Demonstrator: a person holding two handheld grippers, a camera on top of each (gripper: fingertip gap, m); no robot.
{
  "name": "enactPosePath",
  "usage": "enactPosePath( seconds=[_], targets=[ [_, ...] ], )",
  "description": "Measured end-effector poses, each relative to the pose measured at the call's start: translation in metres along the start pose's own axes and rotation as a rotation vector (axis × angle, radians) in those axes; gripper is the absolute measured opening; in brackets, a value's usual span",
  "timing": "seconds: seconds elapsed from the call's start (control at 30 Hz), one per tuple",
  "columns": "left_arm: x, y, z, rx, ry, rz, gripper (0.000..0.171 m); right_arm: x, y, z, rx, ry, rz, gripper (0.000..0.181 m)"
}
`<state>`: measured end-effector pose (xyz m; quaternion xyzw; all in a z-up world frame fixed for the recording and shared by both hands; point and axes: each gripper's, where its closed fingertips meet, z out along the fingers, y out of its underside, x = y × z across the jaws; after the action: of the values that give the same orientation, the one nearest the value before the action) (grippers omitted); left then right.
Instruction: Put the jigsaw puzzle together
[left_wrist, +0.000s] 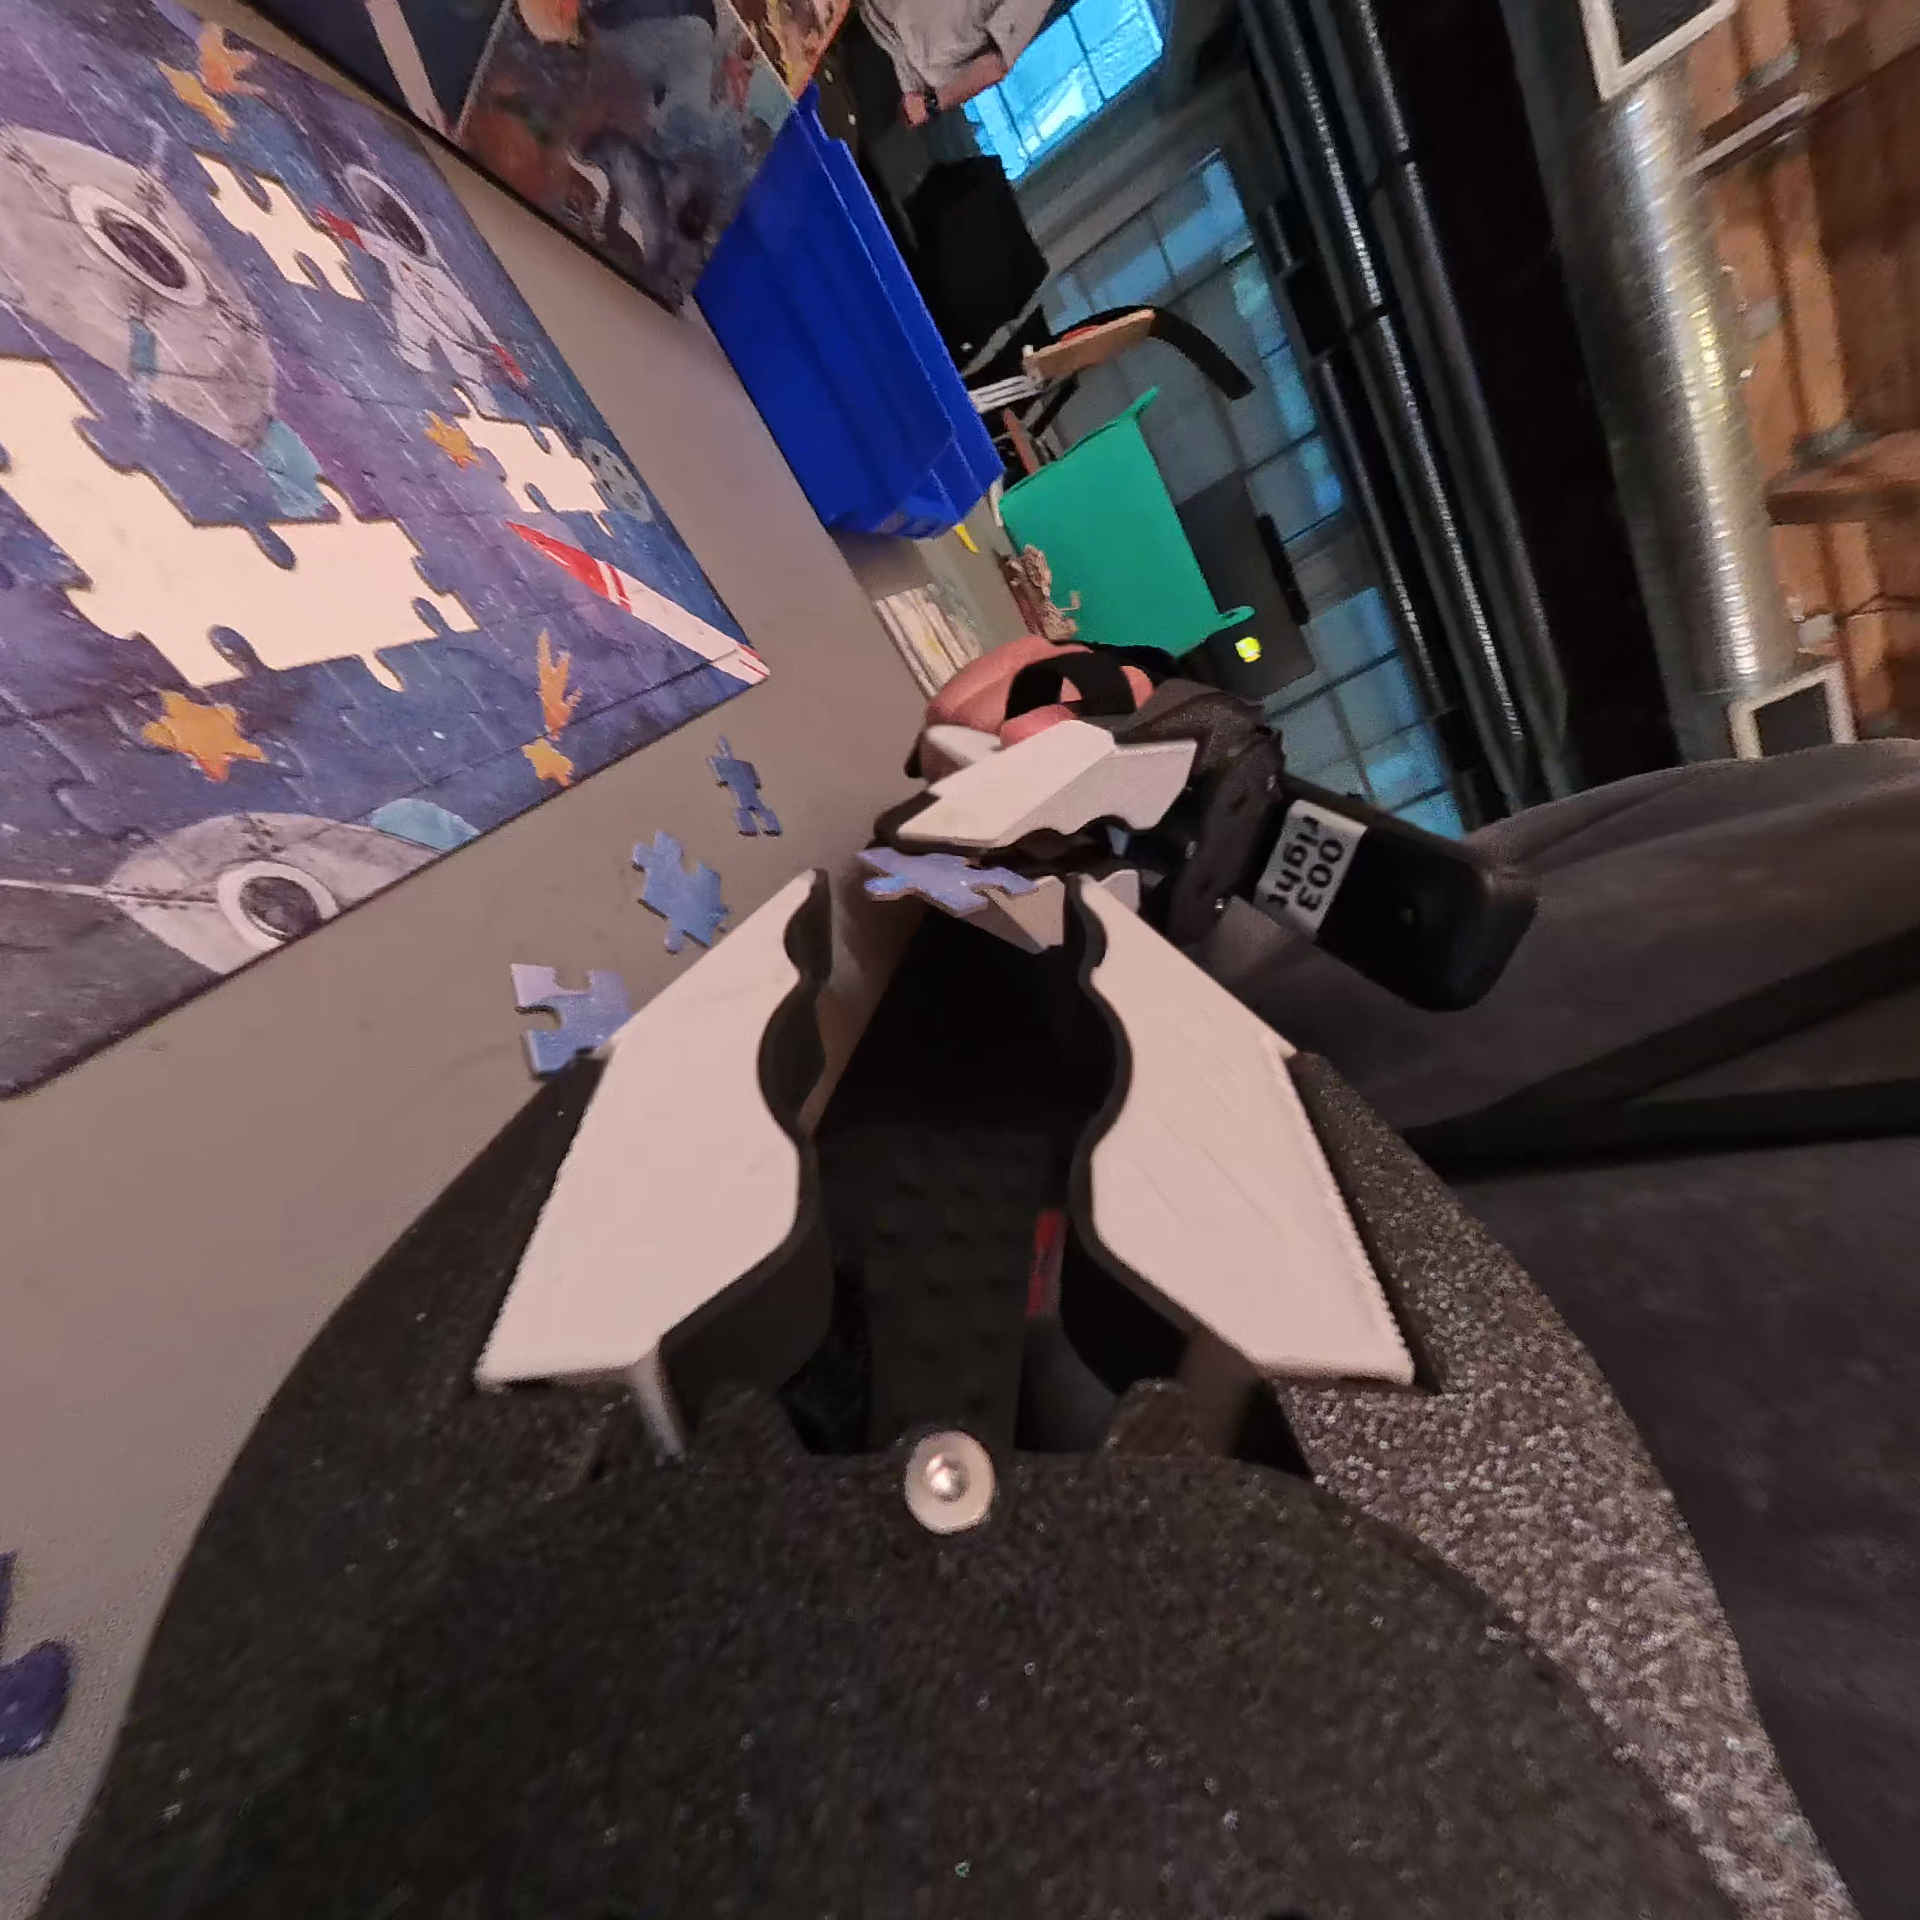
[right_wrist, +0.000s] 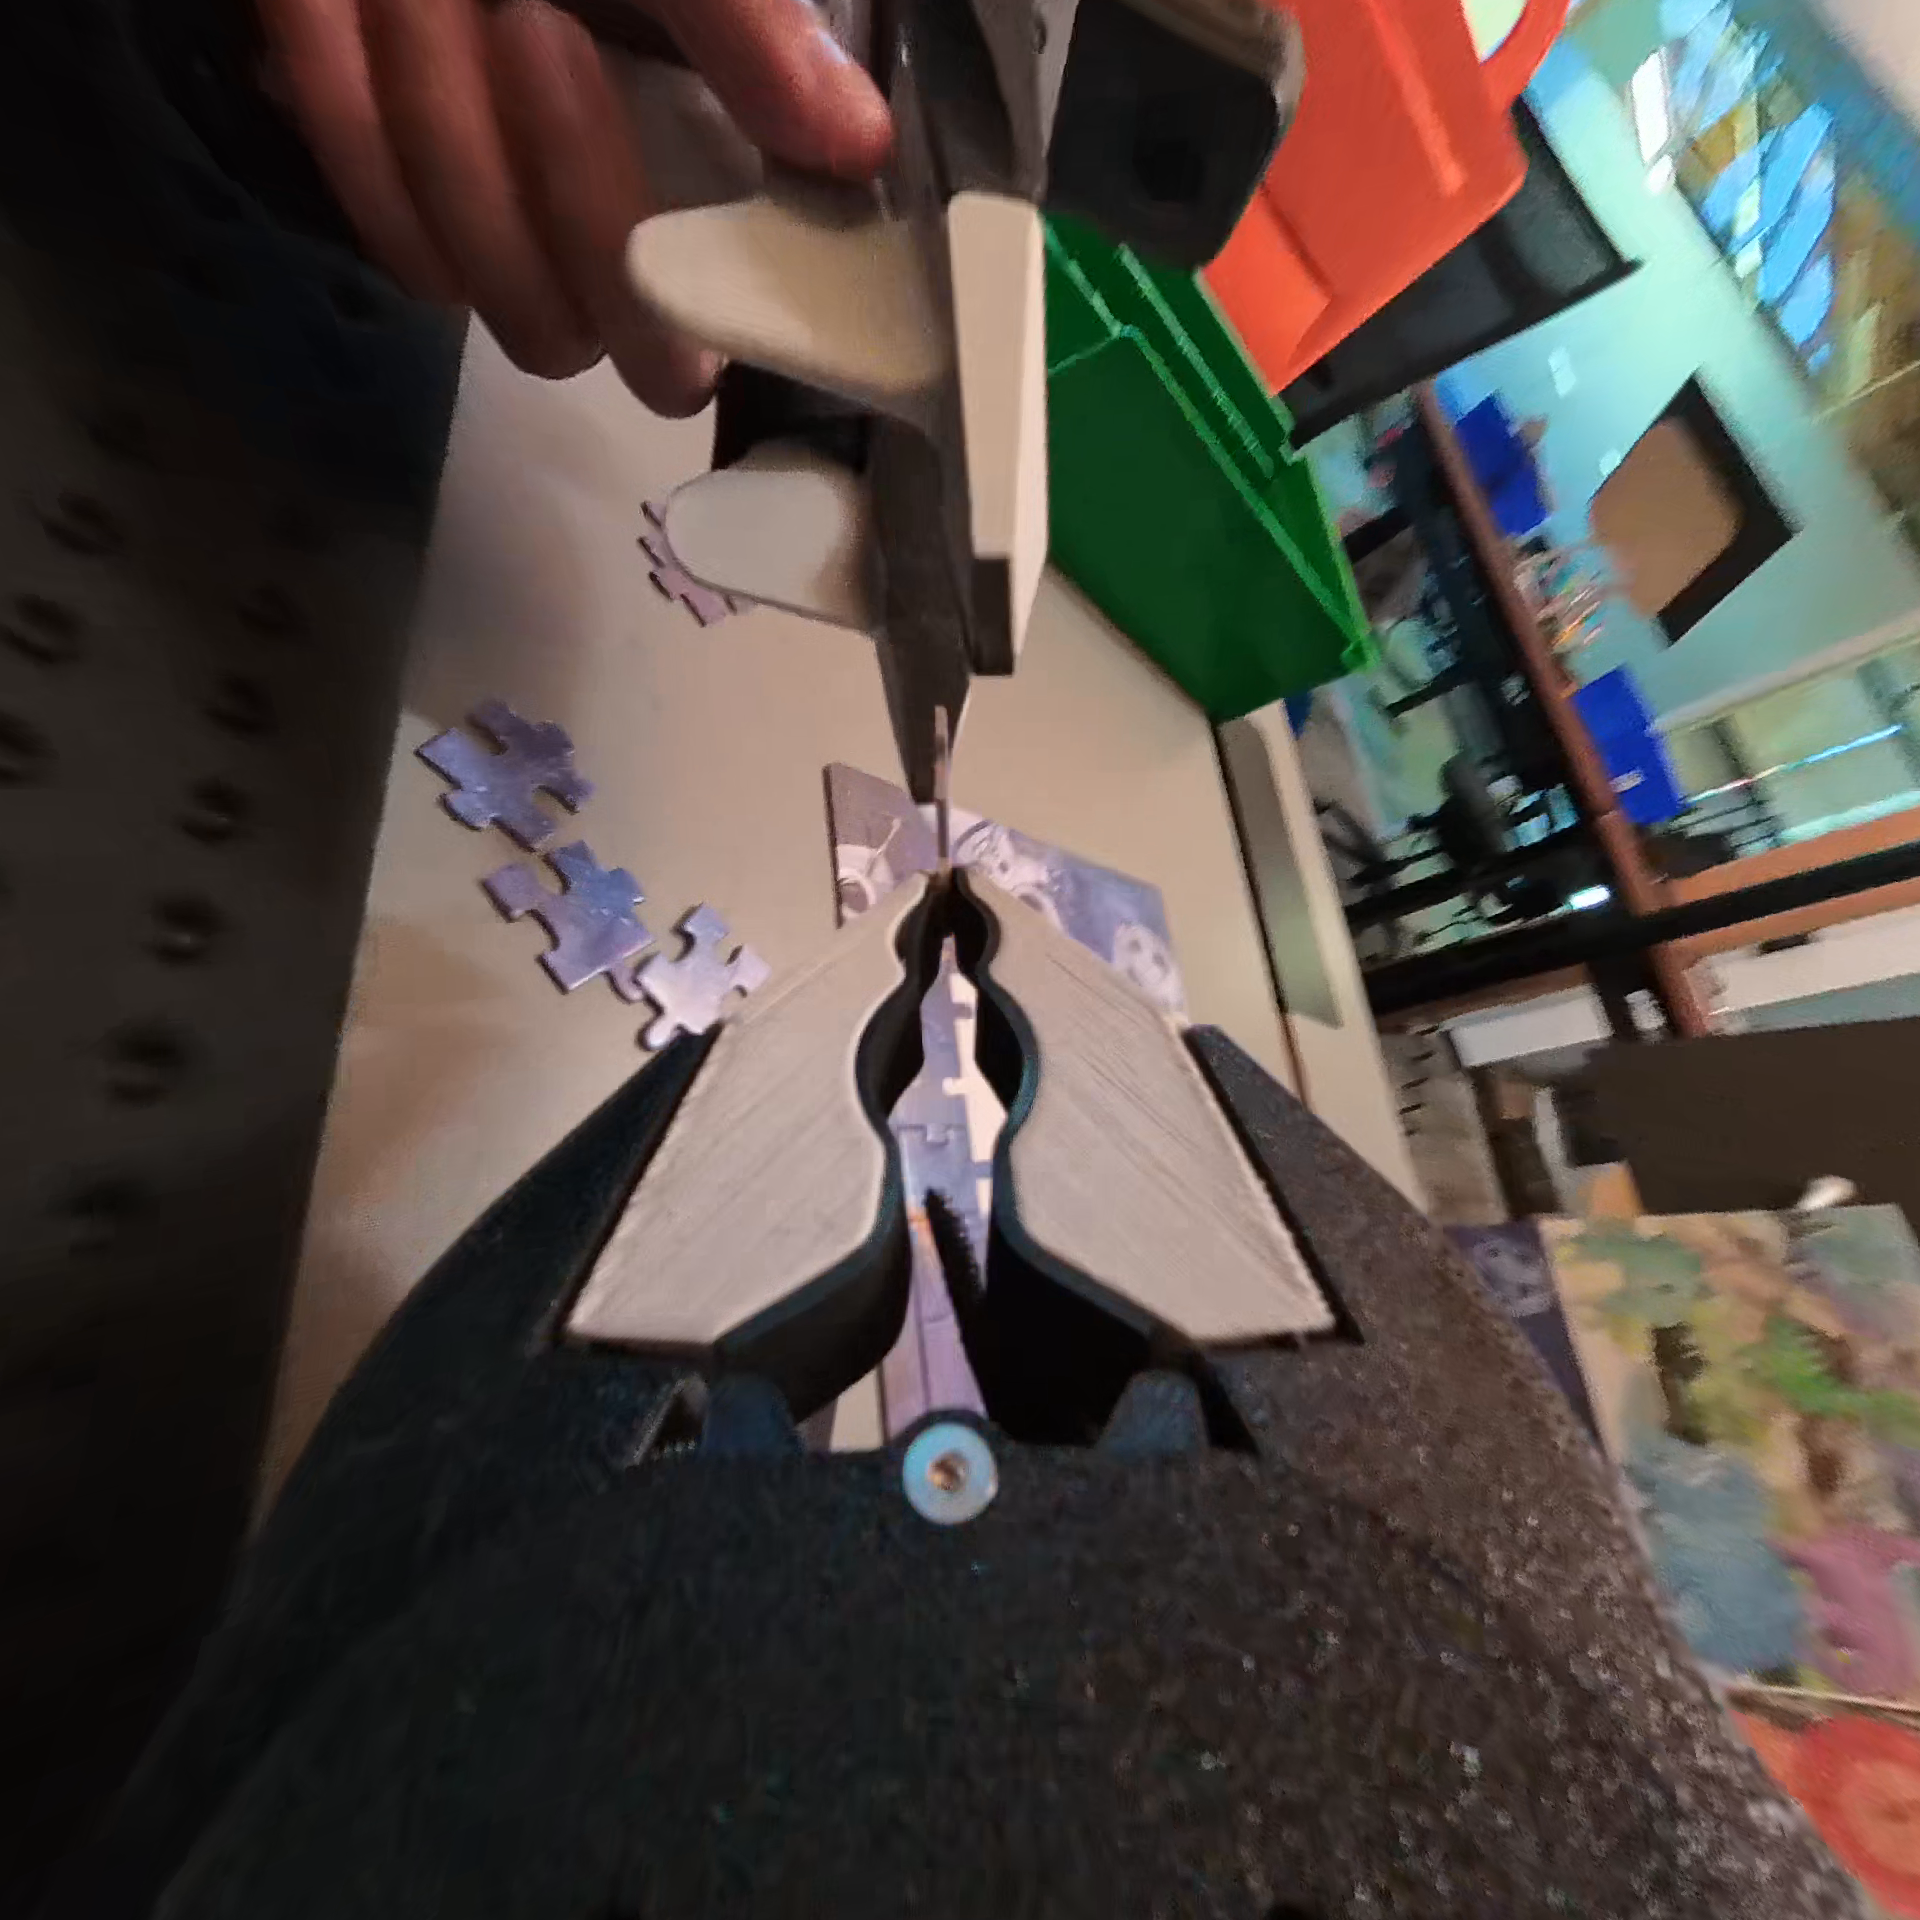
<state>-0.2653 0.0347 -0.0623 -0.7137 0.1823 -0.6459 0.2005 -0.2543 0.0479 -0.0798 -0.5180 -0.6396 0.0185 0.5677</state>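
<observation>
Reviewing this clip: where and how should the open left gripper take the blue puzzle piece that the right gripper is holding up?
Grip the free lobed end of the blue puzzle piece, which sticks out past the right gripper toward the left gripper. Come in edge-on, one finger on each flat face: the piece is thin, and its far end is already clamped.

Grey tabletop, blue bin and green bin at its far edge, blue-lit windows behind (blurred), silver duct, wooden wall.
</observation>
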Motion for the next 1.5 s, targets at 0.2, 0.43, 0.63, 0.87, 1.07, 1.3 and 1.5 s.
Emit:
enactPosePath(
  seconds=[0.2,0.43,0.63,0.87,1.07,1.3,1.5],
  targets=[
    [0.020,0.006,0.000,-0.011,0.140,0.006,0.036,-0.005,-0.027,-0.001,0.199,-0.022,-0.023,0.000],
    [0.005,0.013,-0.006,-0.054,0.039,0.053,0.027,-0.011,-0.019,0.003,0.170,-0.024,-0.007,0.000],
    [-0.009,0.013,-0.010,-0.076,-0.057,0.105,0.014,-0.012,-0.008,0.010,0.129,-0.029,0.069,0.003],
    [-0.079,0.000,-0.061,-0.082,-0.483,0.170,0.000,0.000,0.059,-0.011,-0.094,-0.181,0.482,0.024],
    [-0.097,0.008,-0.075,-0.169,-0.591,0.197,0.000,-0.013,0.118,-0.055,-0.291,-0.176,0.520,0.008],
    [-0.083,0.025,-0.027,-0.358,-0.576,0.410,0.026,-0.042,0.073,-0.017,-0.251,-0.312,0.570,0.035],
    [-0.071,0.034,-0.036,-0.420,-0.591,0.448,0.026,-0.065,0.044,0.012,-0.193,-0.496,0.652,0.032]
  ],
)
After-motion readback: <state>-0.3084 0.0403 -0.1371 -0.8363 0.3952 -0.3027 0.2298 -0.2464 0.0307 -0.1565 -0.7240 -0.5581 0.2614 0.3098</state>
